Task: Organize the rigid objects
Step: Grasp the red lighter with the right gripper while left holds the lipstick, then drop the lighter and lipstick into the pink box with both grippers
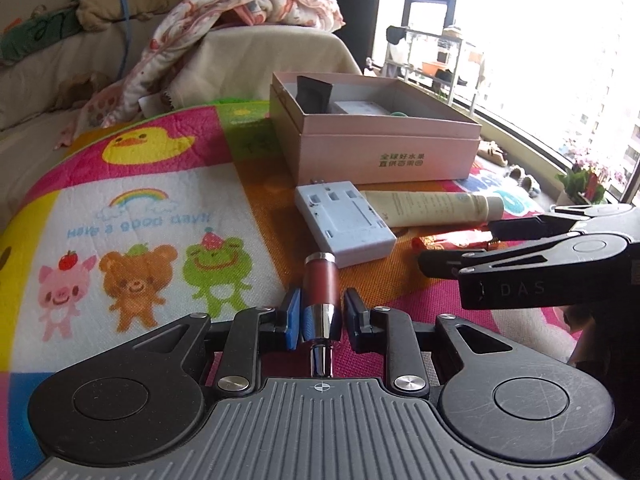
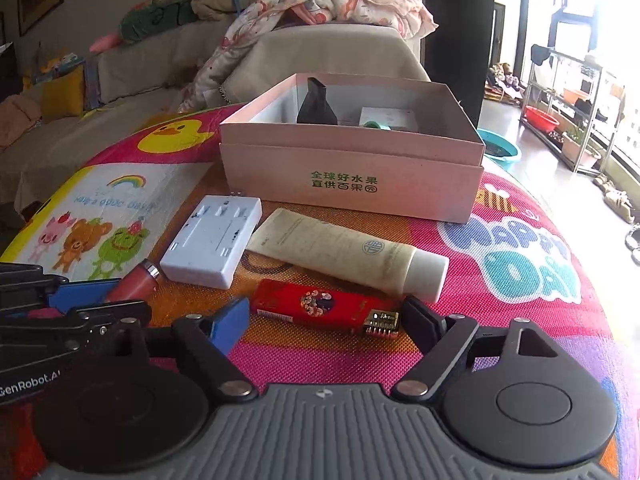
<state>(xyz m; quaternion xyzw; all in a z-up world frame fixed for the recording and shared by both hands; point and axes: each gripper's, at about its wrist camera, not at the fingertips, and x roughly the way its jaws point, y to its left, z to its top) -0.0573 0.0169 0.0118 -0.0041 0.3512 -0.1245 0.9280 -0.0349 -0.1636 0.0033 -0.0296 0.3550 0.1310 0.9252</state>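
A reddish lip gloss tube (image 1: 320, 292) with silver ends lies between the fingers of my left gripper (image 1: 320, 314); the jaws stand just apart from it, open. It also shows in the right wrist view (image 2: 138, 282). My right gripper (image 2: 324, 316) is open around a red lighter (image 2: 320, 306) on the mat. A white power adapter (image 2: 214, 240) and a cream tube (image 2: 348, 254) lie in front of the open pink box (image 2: 352, 184), which holds a black object (image 2: 316, 106) and a white item.
Everything sits on a colourful cartoon mat (image 1: 140, 220). Behind it are a sofa with a blanket (image 2: 328, 0). A window, shelf rack (image 2: 576, 92) and basins are at the right.
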